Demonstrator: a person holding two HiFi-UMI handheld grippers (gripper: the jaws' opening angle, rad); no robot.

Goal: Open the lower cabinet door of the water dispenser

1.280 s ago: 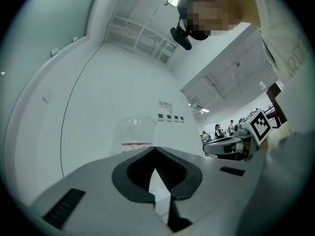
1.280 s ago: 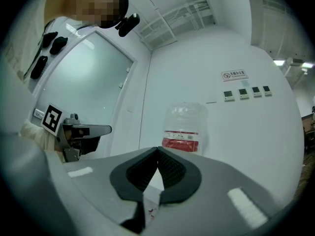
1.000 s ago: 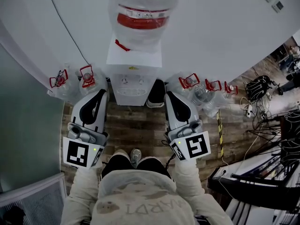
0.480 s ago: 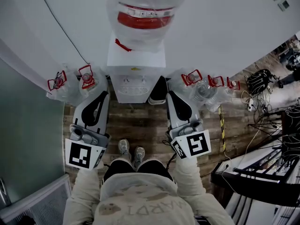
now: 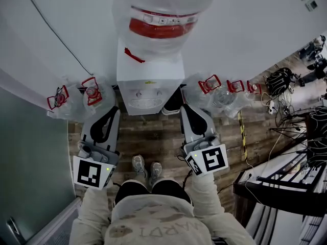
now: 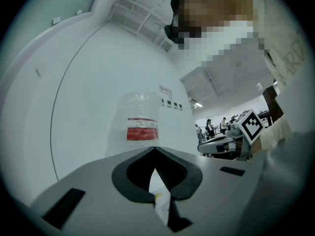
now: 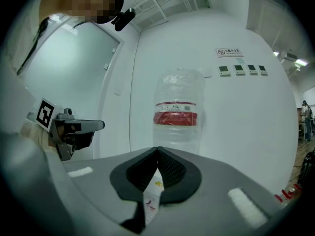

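Left gripper (image 5: 113,111) and right gripper (image 5: 185,109): both clenched, empty, flanking the water dispenser (image 5: 148,75) without contact. Dispenser stands at the edge of the floor (image 5: 153,137), against the wall (image 5: 240,29); lower cabinet door not discernible.

Soft, even indoor light on the white wall (image 5: 245,29); fisheye edges darken and bend.

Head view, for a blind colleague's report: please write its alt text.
From above, a person faces a white water dispenser topped by a clear bottle, with the left hand-held gripper and right hand-held gripper, both shut, pointed toward it. Spare bottles flank it.
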